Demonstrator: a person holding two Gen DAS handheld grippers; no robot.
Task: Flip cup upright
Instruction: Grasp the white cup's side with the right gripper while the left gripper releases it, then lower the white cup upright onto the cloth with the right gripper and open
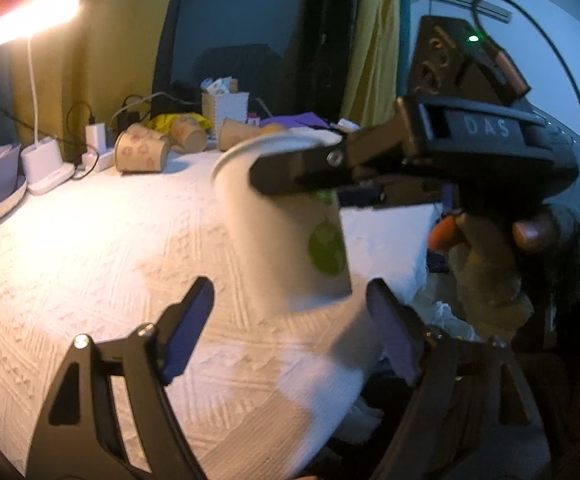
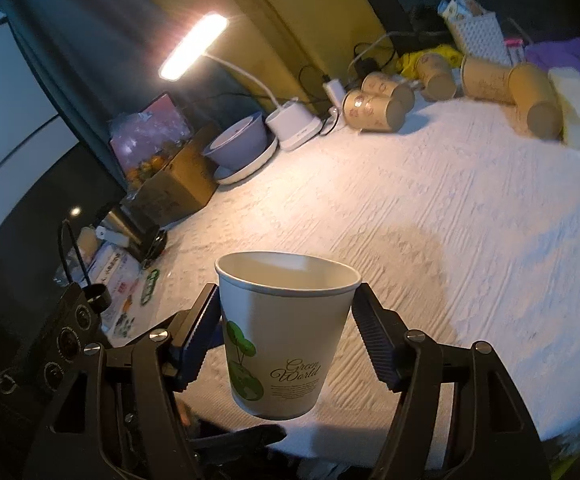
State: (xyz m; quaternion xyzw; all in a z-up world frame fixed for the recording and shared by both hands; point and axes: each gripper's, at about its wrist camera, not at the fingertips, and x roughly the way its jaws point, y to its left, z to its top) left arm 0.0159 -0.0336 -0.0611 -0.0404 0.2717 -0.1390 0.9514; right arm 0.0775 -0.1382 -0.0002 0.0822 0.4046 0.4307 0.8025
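A white paper cup (image 2: pixel 281 332) with green print and the words "Green World" is upright, mouth up, held above the white tablecloth (image 2: pixel 450 220). My right gripper (image 2: pixel 285 320) is shut on the cup, one finger on each side just below the rim. In the left wrist view the same cup (image 1: pixel 285 224) is blurred, with the right gripper's fingers (image 1: pixel 290 172) across its upper part. My left gripper (image 1: pixel 290 320) is open and empty, just below and in front of the cup's base, apart from it.
Several brown paper cups (image 2: pixel 374 108) lie on their sides along the table's far edge, also in the left wrist view (image 1: pixel 141 152). A lit desk lamp (image 2: pixel 294 120), a purple bowl on a plate (image 2: pixel 237 140), a cardboard box (image 2: pixel 177 184), chargers and a white basket (image 2: pixel 478 36) crowd the back.
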